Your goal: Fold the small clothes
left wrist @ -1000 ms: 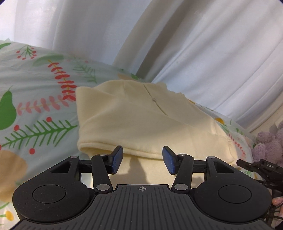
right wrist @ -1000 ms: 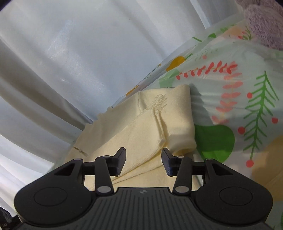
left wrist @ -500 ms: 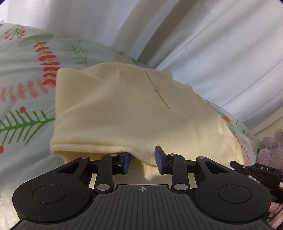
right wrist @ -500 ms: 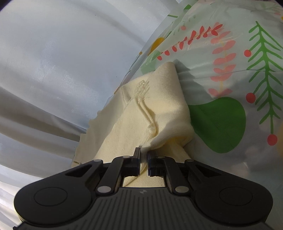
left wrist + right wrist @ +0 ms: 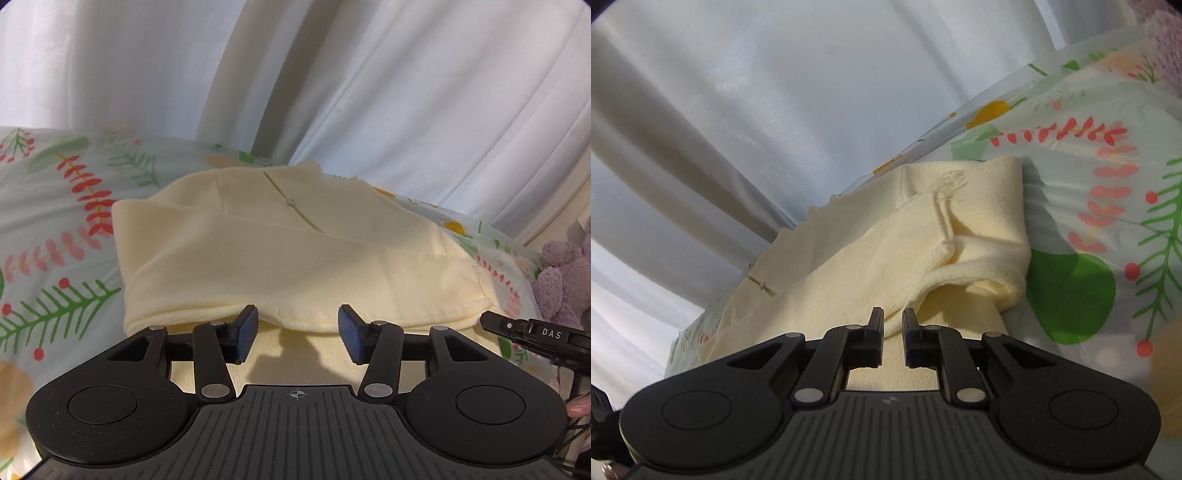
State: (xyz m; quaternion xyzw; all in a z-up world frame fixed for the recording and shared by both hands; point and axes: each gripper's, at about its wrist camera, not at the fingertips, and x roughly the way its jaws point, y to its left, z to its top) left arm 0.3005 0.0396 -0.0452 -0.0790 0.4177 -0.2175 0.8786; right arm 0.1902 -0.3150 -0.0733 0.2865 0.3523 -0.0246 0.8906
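A pale yellow garment (image 5: pixel 277 251) lies folded in layers on the floral bedsheet (image 5: pixel 55 240). My left gripper (image 5: pixel 297 314) is at its near folded edge. Its jaws are opening, the blue pads (image 5: pixel 245 332) stand apart, and the hem lies just beyond them untouched. In the right wrist view the garment (image 5: pixel 849 266) shows a raised ridge of layered hem running into my right gripper (image 5: pixel 893 314). Those jaws are nearly together and starting to open, with the hem still between the tips. The right gripper (image 5: pixel 532 332) also shows at the right edge of the left view.
White curtains (image 5: pixel 369 92) hang close behind the bed. A purple plush toy (image 5: pixel 561 280) sits at the garment's right, also seen as the plush toy (image 5: pixel 1167 37). The patterned sheet (image 5: pixel 1089 184) spreads to the right. A person's fingertip (image 5: pixel 578 406) shows at the edge.
The left jaws narrowed at the hem, then spread apart again and drew back a little. The right jaws closed on the folded edge, lifted it, rolled, and now stand slightly wider.
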